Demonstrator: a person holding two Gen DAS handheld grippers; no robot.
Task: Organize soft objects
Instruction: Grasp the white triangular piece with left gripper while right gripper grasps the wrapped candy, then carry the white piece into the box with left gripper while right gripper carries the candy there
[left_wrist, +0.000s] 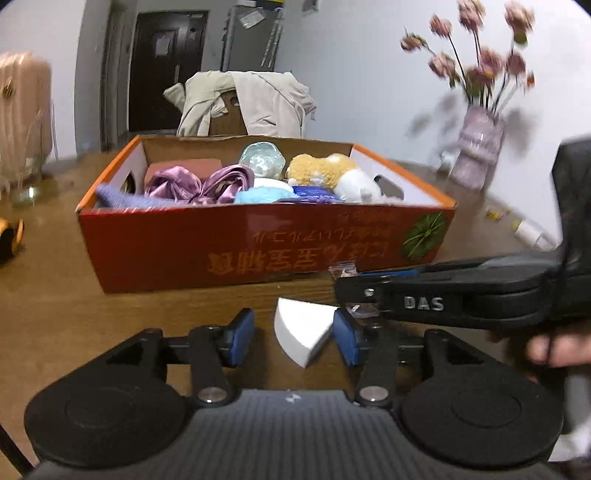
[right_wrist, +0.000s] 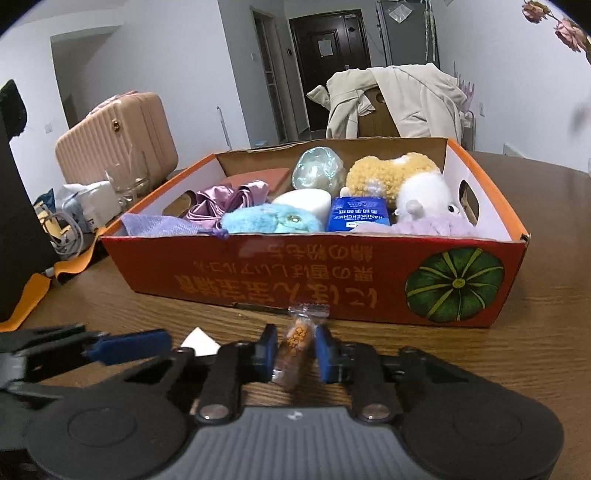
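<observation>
Cardboard, orange-red and printed with a green pumpkin, formed the open box (right_wrist: 314, 277) that stood on the brown wooden table (right_wrist: 535, 369) ahead of both grippers. Inside it lay a pile of soft things: a tan and white plush toy (right_wrist: 399, 177), a fluffy blue toy (right_wrist: 269, 219), a shiny purple cloth (right_wrist: 229, 201), a lilac knitted piece (right_wrist: 162, 225), a pale lilac plush (right_wrist: 432, 225) at the near wall, a blue tissue pack (right_wrist: 358, 218), a white block (right_wrist: 306, 201) and a pearly crinkled ball (right_wrist: 317, 171).

On the table in front of the box, the left gripper (left_wrist: 293, 338) had its blue pads spread apart, with a white wedge-shaped sponge (left_wrist: 301, 334) lying between them; the sponge touched the right-hand pad and stood clear of the other. The right gripper (right_wrist: 295, 356) sat just beside it, its fingers pinching a small clear-wrapped brown snack (right_wrist: 295, 343), whose twisted end reached nearly to the box wall. In the left wrist view that wrapper was only a blurred glint at the tip, so little could be told of it there.

Behind the box a beige jacket (right_wrist: 399, 103) hung over a chair, a pink suitcase (right_wrist: 118, 140) stood at the left, and a vase of pink flowers (left_wrist: 480, 147) rested at the table's right edge.
</observation>
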